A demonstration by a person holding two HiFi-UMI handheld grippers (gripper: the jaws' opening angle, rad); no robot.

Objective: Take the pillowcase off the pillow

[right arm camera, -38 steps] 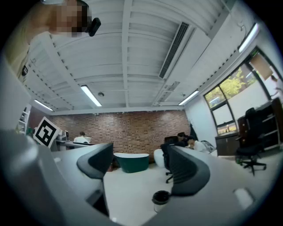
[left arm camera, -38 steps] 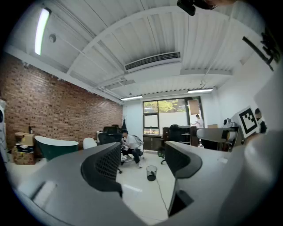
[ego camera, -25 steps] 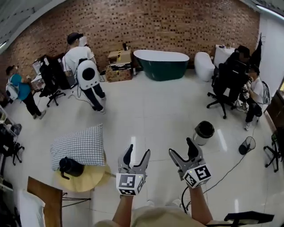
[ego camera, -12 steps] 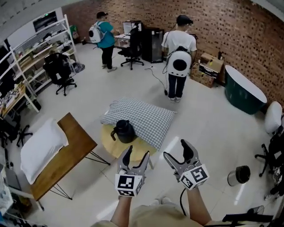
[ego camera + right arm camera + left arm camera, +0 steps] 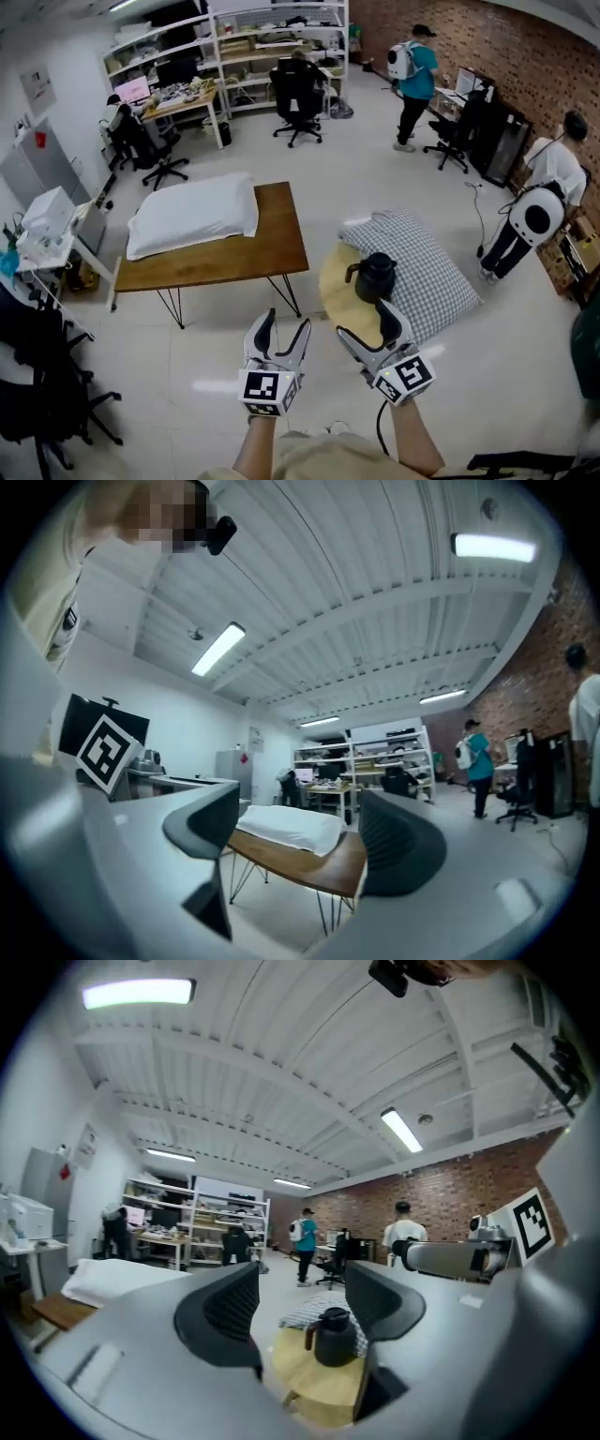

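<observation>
A white pillow (image 5: 192, 211) lies on the left half of a wooden table (image 5: 267, 253); it also shows in the right gripper view (image 5: 291, 825) straight ahead between the jaws, at a distance. A checked pillow (image 5: 427, 267) rests partly on a round yellow side table (image 5: 337, 286) beside a black kettle (image 5: 375, 276). My left gripper (image 5: 283, 328) is open and empty, held in the air short of the table. My right gripper (image 5: 370, 326) is open and empty too, near the round table's front edge. The left gripper view looks past its jaws at the kettle (image 5: 333, 1335).
Several people stand or sit at the desks and office chairs (image 5: 298, 94) at the back. Shelves (image 5: 234, 42) line the far wall. A desk with equipment (image 5: 47, 225) stands at the left. Bare floor lies between me and the tables.
The head view has swung round from the brick wall and bathtub to the wooden table with the white pillow. Both grippers turned along with it and stay open, side by side.
</observation>
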